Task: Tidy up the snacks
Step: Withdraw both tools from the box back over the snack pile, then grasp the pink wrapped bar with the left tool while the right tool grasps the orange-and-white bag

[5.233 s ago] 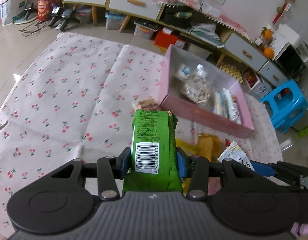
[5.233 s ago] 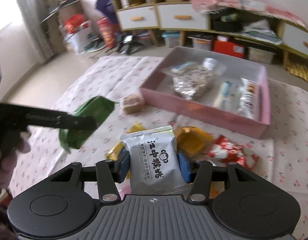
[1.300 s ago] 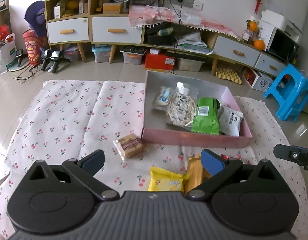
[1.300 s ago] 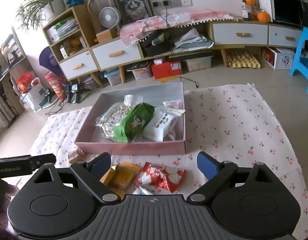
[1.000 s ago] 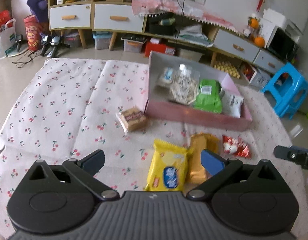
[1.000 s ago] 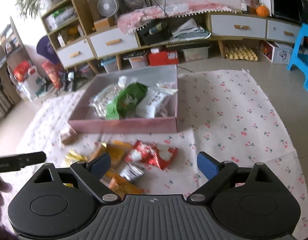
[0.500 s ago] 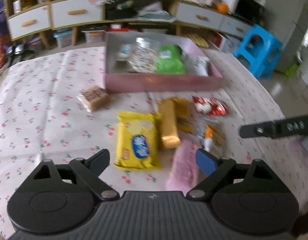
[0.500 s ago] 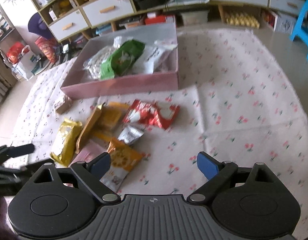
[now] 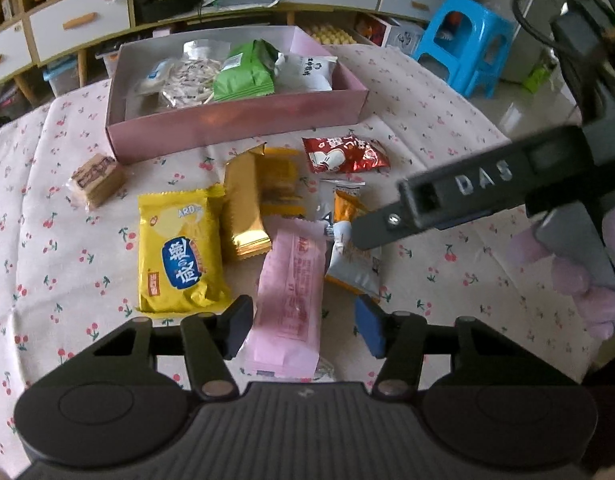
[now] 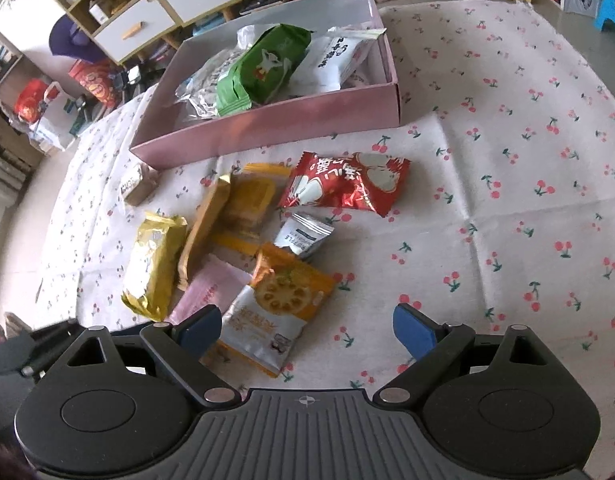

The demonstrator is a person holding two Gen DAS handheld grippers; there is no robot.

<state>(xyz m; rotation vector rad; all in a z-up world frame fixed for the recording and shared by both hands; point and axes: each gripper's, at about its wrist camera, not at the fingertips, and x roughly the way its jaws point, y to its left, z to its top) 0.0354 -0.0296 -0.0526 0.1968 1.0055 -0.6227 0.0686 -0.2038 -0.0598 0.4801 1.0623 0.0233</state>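
Note:
A long pink packet [image 9: 291,292] lies on the cherry-print cloth between the fingers of my left gripper [image 9: 303,330]. The jaws are closing; a gap remains between the packet and the right pad. A yellow packet [image 9: 179,256], a gold bar [image 9: 243,208] and a red packet [image 9: 343,156] lie beyond it. My right gripper [image 10: 307,332] stands wide open over an orange and silver packet [image 10: 275,312] that lies by its left finger. The pink box [image 9: 235,120] behind holds a green packet [image 9: 245,72], a white one [image 9: 311,72] and others.
The right gripper's finger [image 9: 447,204] crosses the left wrist view above the orange packet, held by a gloved hand [image 9: 567,272]. A small brown cake [image 9: 97,180] lies left of the box. A blue stool [image 9: 463,44] and low cabinets [image 9: 79,24] stand beyond the cloth.
Both grippers have come down closer to the loose snacks. The left jaws have narrowed around the pink packet. The right jaws are as wide as before.

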